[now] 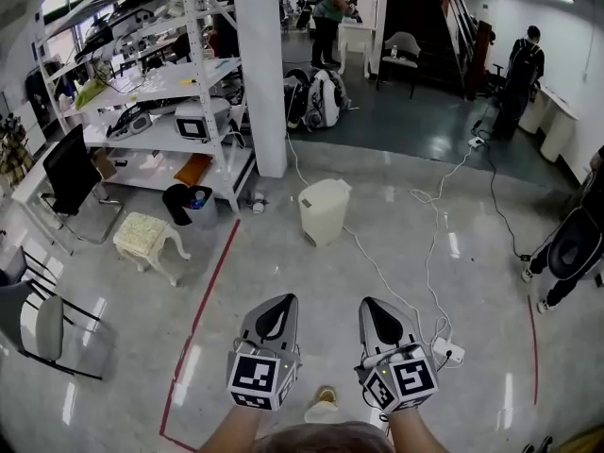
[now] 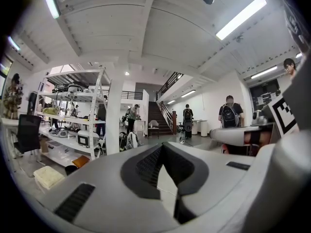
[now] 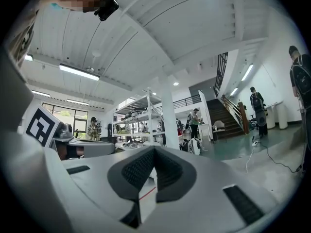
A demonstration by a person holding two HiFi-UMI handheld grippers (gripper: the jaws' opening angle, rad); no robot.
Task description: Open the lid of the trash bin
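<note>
The trash bin [image 1: 324, 210] is a cream plastic one with its lid down. It stands on the shiny floor beside the white pillar [image 1: 261, 74], well ahead of me. My left gripper [image 1: 276, 305] and right gripper [image 1: 376, 308] are held side by side low in the head view, far short of the bin, and point toward it. In the left gripper view the left gripper [image 2: 163, 147] has its jaw tips together with nothing held. The right gripper [image 3: 153, 149] looks the same in its own view. The jaws hide the bin in both gripper views.
Metal shelving [image 1: 151, 92] loaded with gear stands at the left, with a black bucket [image 1: 184, 204], a cushioned stool [image 1: 143, 239] and a black chair [image 1: 71, 173] near it. A white cable [image 1: 396, 281] runs past the bin to a power strip [image 1: 451, 352]. Red floor tape [image 1: 203, 310] runs left of me. People stand at the back.
</note>
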